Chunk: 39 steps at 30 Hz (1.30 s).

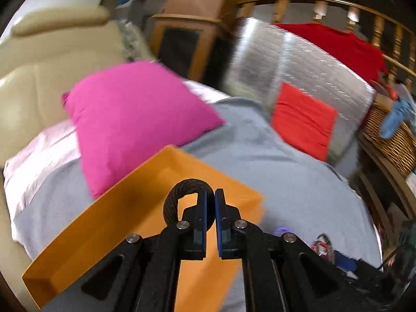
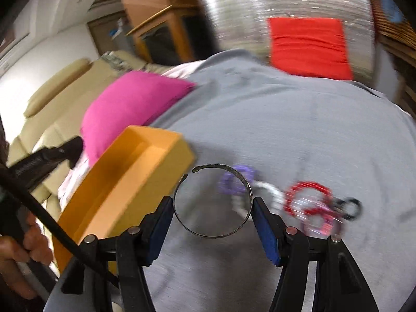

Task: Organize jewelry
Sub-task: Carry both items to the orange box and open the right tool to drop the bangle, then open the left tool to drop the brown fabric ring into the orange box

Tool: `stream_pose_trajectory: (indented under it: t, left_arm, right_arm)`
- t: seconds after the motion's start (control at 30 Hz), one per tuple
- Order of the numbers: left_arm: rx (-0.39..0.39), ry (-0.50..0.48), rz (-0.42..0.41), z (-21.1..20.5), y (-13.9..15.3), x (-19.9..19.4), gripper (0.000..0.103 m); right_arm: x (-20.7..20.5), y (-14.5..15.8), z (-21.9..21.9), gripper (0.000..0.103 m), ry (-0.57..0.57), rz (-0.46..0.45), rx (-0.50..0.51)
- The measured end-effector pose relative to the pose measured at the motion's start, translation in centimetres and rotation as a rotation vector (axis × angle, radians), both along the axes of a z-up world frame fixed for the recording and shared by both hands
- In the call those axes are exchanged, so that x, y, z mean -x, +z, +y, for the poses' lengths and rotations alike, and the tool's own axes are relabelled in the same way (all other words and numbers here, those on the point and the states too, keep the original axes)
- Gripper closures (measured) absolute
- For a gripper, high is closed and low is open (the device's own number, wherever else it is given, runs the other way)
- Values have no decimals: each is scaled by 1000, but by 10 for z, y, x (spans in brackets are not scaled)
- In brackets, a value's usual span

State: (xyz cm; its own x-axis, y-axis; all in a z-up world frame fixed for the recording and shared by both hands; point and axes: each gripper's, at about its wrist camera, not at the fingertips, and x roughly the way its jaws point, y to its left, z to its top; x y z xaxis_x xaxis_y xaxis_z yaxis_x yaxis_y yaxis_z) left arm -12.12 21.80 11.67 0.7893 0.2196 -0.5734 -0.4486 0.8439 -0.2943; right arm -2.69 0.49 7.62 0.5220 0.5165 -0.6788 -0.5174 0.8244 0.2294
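Left tool (image 1: 210,202) pressed together, pinching a dark braided cord bracelet (image 1: 182,195) whose loop curls out to the left of the blue pads, held above the orange tray (image 1: 104,223). Right tool (image 2: 213,208) spread wide yet gripping a thin open metal bangle (image 2: 213,202) by its two sides, the gap of the bangle turned away toward the tray's near corner. Orange tray resting on a bed covered with a grey sheet (image 2: 286,130), just left of the right tool, its inside bare where visible. Just beyond the bangle, on the sheet, a cluster of loose jewelry: a purple bracelet (image 2: 228,182), a white beaded piece (image 2: 270,189), a red bracelet (image 2: 306,189), something pink and blurred, and a small black ring (image 2: 353,206) at the far right. Pink pillow (image 1: 135,119) lying behind the tray, touching or overlapping its far edge. Red cushion (image 2: 309,46) leaning against a silvery wrapped bundle (image 1: 306,62) at the far end of the bed. At the left edge of the right wrist view, a hand (image 2: 23,247) holding the left tool's handle.
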Motion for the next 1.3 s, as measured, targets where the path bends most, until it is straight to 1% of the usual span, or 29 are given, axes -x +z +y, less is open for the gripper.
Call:
stream_pose_trajectory:
  t: [0.07, 0.2, 0.23, 0.3, 0.33, 0.43, 0.53, 0.63, 0.73, 0.77, 0.8, 0.83, 0.87, 0.9, 0.93, 0.97, 1.07, 1.1, 1.17, 1.23, 1.3]
  left_arm:
    - [34, 31, 38, 16, -15, -5, 97]
    - [144, 93, 118, 42, -49, -15, 97]
    - [174, 112, 132, 48, -56, -17, 97]
    - [206, 151, 138, 55, -64, -15, 97]
    - [215, 175, 139, 58, -66, -14, 97]
    - [205, 227, 144, 63, -69, -13, 97]
    - [233, 255, 171, 70, -79, -18, 97]
    - [255, 298, 209, 79, -89, -18, 97]
    - [251, 330, 252, 81, -94, -20, 97]
    - [249, 335, 262, 80, -95, -22, 96]
    - [247, 341, 275, 79, -95, -23, 94]
    - [243, 345, 279, 78, -96, -23, 90]
    - [237, 350, 282, 77, -93, -23, 81]
    - [226, 359, 285, 76, -92, -23, 74]
    - [206, 375, 281, 73, -89, -23, 62]
    - [195, 385, 273, 72, -86, -23, 56]
    - [140, 395, 241, 65, -73, -18, 54]
    - [105, 395, 230, 59, -67, -18, 52]
    - [44, 395, 204, 48, -55, -18, 45]
    - [-24, 391, 163, 32, -42, -18, 40]
    - [-80, 381, 136, 19, -33, -16, 37]
  right_arm:
    - [-9, 5, 30, 38, 32, 19, 18]
    - [-37, 12, 90, 38, 69, 130, 11]
    - [-44, 12, 104, 38, 69, 160, 14]
    - [-59, 11, 132, 38, 81, 211, 14]
    - [-65, 10, 145, 38, 89, 231, 20]
    - [-82, -2, 173, 38, 82, 298, 49]
    - [-96, -20, 200, 38, 78, 367, 71]
    - [-104, -34, 220, 37, 69, 397, 110]
    - [-111, -45, 231, 36, 45, 419, 139]
    - [-114, -47, 232, 35, 42, 432, 134]
    - [-117, -48, 232, 31, 33, 443, 132]
    - [-118, -49, 232, 28, 19, 440, 133]
    - [-118, -48, 232, 27, 8, 432, 131]
    - [-117, -46, 229, 26, 7, 424, 115]
    - [-116, -43, 225, 26, 17, 422, 92]
    - [-113, -38, 220, 26, 25, 415, 71]
    - [-103, -15, 196, 26, 38, 358, 7]
    - [-97, -5, 182, 26, 46, 331, -22]
    - [-86, 16, 152, 26, 48, 276, -73]
    - [-76, 35, 119, 27, 33, 219, -114]
    - [-65, 49, 72, 27, -9, 169, -152]
